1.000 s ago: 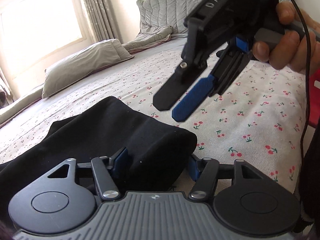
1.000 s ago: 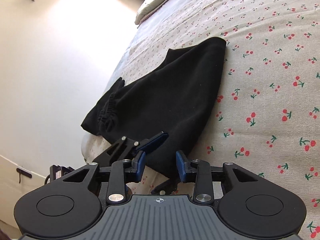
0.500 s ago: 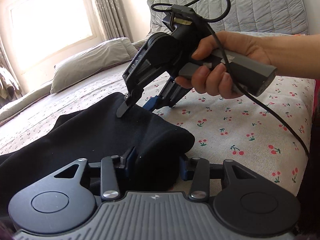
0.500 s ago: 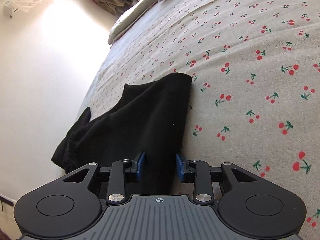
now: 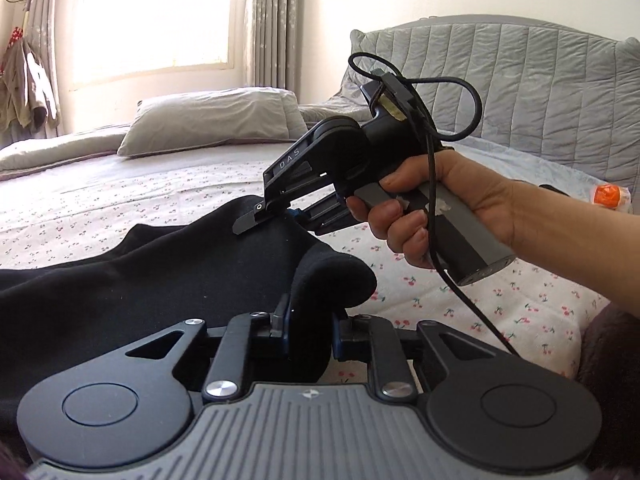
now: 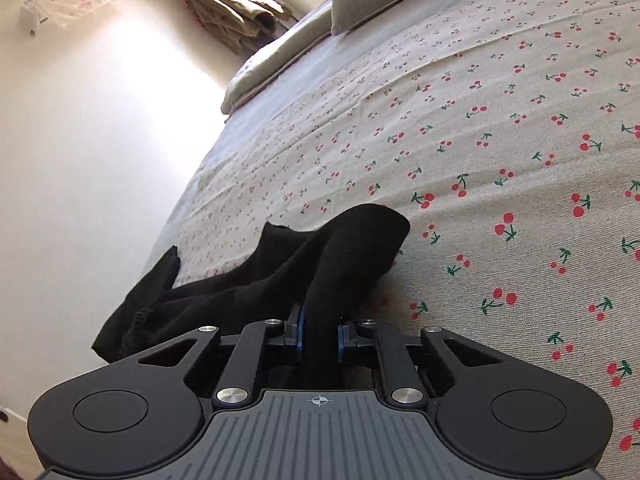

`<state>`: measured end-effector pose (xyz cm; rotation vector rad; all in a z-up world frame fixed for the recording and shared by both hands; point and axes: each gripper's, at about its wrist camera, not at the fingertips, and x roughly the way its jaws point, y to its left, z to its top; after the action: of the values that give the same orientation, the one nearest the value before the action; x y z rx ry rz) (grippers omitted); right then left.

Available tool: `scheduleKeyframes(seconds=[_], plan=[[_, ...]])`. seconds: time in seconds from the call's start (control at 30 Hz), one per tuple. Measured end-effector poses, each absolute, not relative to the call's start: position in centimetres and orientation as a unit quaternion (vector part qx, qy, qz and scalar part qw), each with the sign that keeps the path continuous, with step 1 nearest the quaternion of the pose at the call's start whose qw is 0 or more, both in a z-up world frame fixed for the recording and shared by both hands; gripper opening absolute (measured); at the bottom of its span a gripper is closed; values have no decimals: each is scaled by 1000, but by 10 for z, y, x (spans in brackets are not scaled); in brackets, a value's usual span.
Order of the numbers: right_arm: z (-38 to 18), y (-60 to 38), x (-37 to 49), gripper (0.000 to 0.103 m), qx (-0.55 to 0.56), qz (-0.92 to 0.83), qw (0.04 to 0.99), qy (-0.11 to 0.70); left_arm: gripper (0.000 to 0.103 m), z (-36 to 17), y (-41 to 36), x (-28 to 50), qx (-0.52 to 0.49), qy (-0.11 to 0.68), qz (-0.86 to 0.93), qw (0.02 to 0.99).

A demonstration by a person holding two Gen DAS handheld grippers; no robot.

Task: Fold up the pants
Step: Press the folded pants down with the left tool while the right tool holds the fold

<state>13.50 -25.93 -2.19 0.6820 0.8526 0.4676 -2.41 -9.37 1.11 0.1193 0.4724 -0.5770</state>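
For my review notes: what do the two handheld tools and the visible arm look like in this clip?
Both tools have black linkage arms with silver pivot screws, round black side discs, a ribbed grey base plate and blue-padded fingers. The right tool, seen from the left wrist view, has a black body lettered "DAS", a grey cylindrical handle and a looping black cable. The left tool matches it. The forearm is bare, with no sleeve showing.

You're over a bed spread with a cherry-print sheet. Bright daylight floods through the window, curtains hanging beside it. A grey pillow lies ahead, with a quilted grey headboard to your right. Clothes hang far left against the pale wall.
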Motion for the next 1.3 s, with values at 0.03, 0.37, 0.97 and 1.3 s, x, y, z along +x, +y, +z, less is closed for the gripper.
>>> scheduleKeyframes(seconds=[0.03,0.37,0.97,1.3], plan=[[-19,-265,132,11,327,221,828,399,18,15,-97,-27,49,229,-285,930],[-8,-342,85,11,346,168,832,400,18,17,-155,-42,-3,250,-366,896],[15,-358,54,12,394,170,828,361,18,23,-134,-43,-88,239,-407,877],[25,-238,103,14,372,260,817,356,19,24,-38,-37,-153,241,-353,891]])
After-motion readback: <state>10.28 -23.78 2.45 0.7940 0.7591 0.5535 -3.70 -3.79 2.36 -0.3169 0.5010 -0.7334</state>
